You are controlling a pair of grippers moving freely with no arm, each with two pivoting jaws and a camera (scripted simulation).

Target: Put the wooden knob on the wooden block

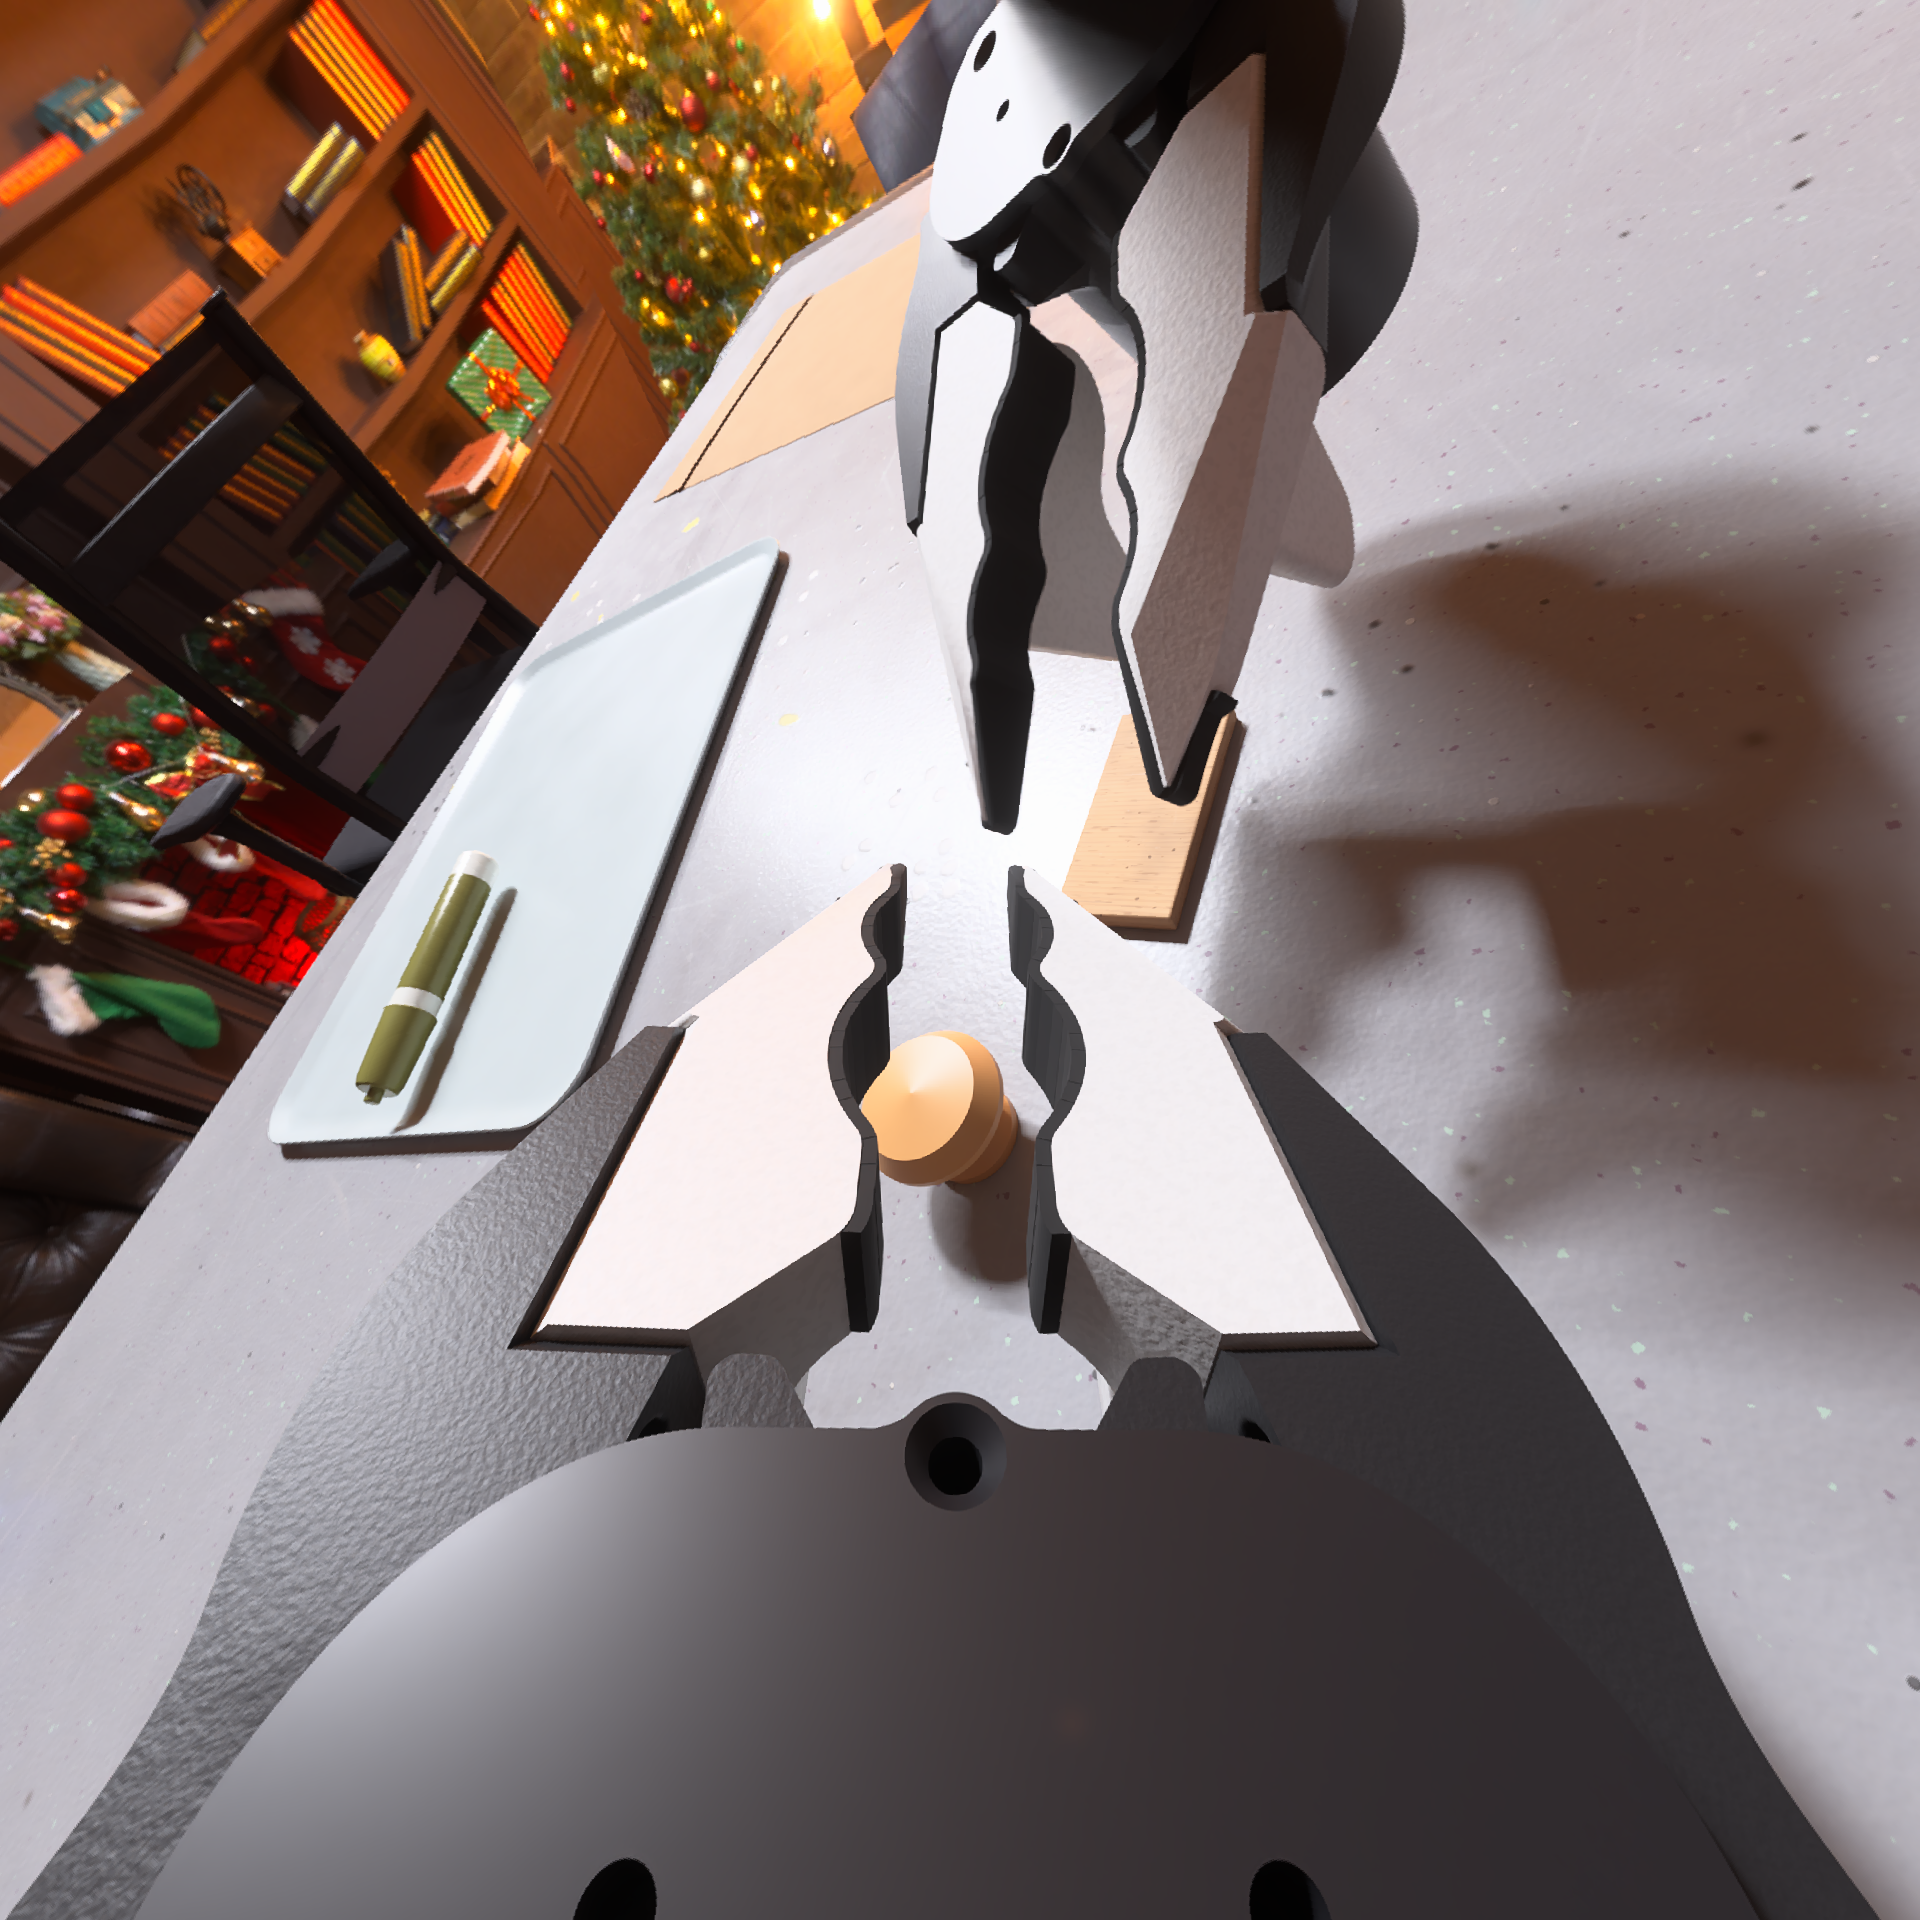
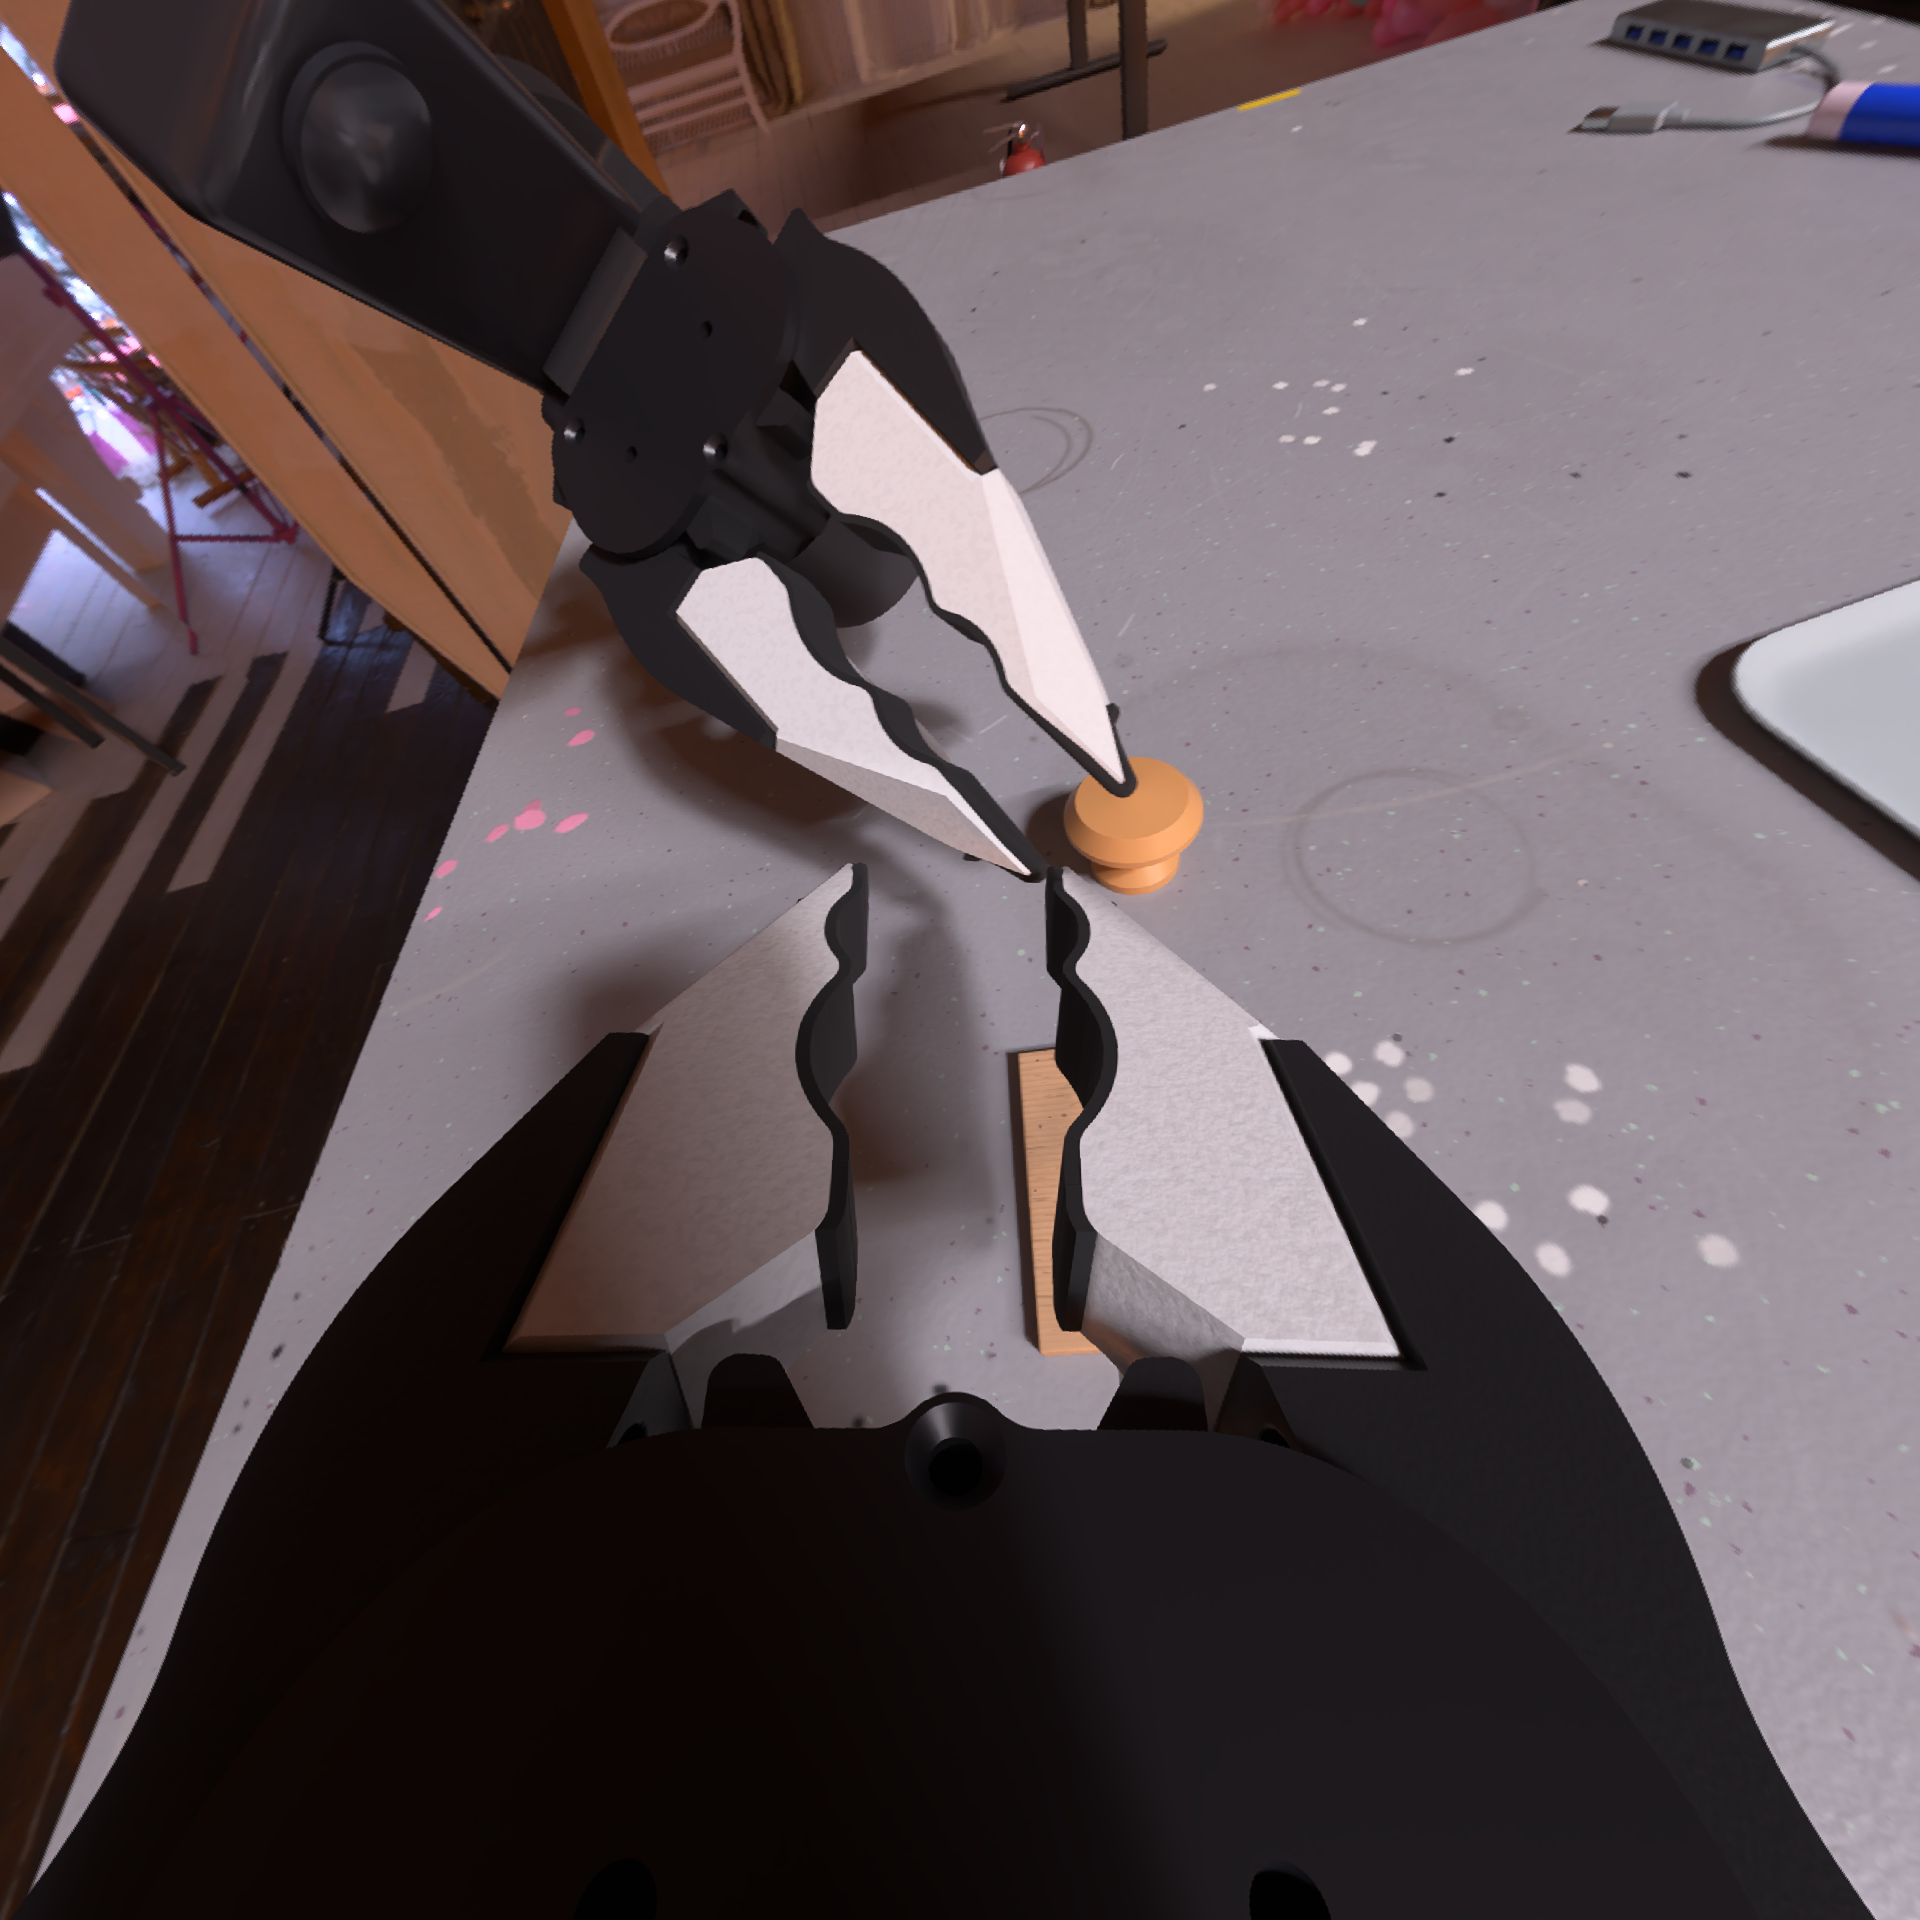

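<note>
The round wooden knob [image 1: 940, 1107] stands on the grey table, in the gap between my left gripper's [image 1: 956, 878] open fingers, which are not closed on it. In the right wrist view the left gripper [image 2: 1077, 826] angles down, one tip in front of the knob's [image 2: 1138, 821] top and the other just to its left. The flat wooden block [image 2: 1042, 1195] lies under my open, empty right gripper [image 2: 954, 878], partly hidden by one finger. In the left wrist view the right gripper [image 1: 1088, 805] points down with one tip over the block's [image 1: 1138, 842] far end.
A pale tray [image 1: 623, 779] holding an olive-green tube [image 1: 436, 977] lies left of the knob; its corner shows in the right wrist view [image 2: 1849, 707]. A tan mat [image 1: 810, 384] lies farther back. A grey hub [image 2: 1704, 26] sits at the far edge. The table edge runs along the left.
</note>
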